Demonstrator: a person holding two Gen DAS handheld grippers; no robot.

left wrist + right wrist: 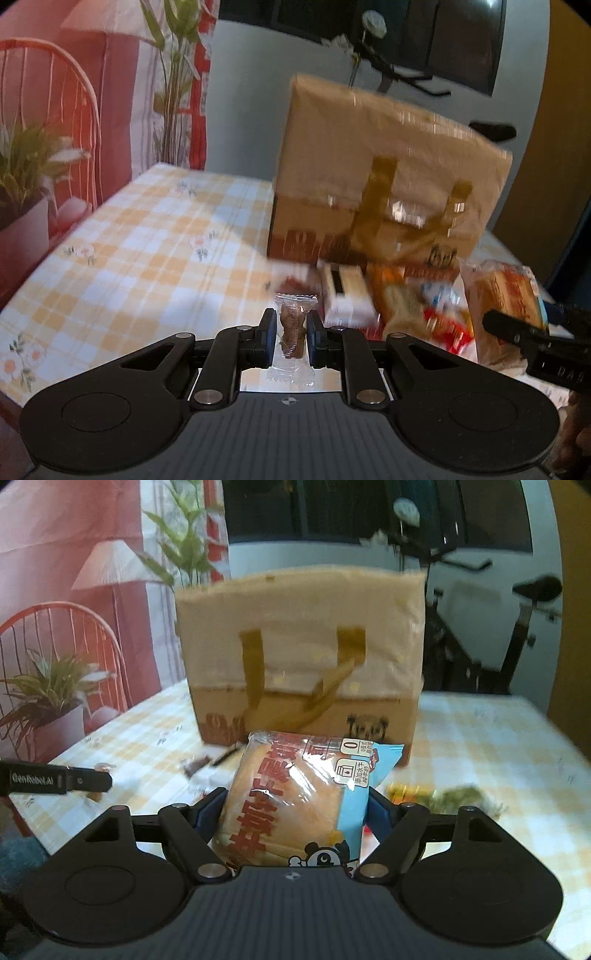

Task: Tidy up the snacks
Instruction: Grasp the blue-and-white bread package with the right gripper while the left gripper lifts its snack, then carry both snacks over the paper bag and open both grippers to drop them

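Both tools are loaded, and the move ahead, as I judge it, turns on the tall tan fabric tote bag with olive handles (303, 657), which stands upright on the yellow-and-white checked surface (140, 236). The left hand-held gripper (291, 338) is clamped on a small clear-wrapped brown biscuit (291, 328), the packet's long axis running straight out along the fingers, its crimped end poking past the tips. From this tool the bag lies toward 1 o'clock, with a loose heap of snack packets (402, 302), among them a white carton and orange-and-red wrappers, lying between the tool and the bag's base. The right hand-held gripper (295, 808) is closed on a plump bread loaf in a clear and light-blue wrapper with red lettering (295, 797); the loaf stands lengthwise in the jaws, and the bag sits dead ahead at 12 o'clock, square to this tool. The right tool therefore looks better lined up, facing the bag directly with nothing in between, while the left would have to swing across the heap. The bag's top edge looks folded or shut from both views; whether its mouth is open cannot be told, so either snack probably has to rise above that rim first.
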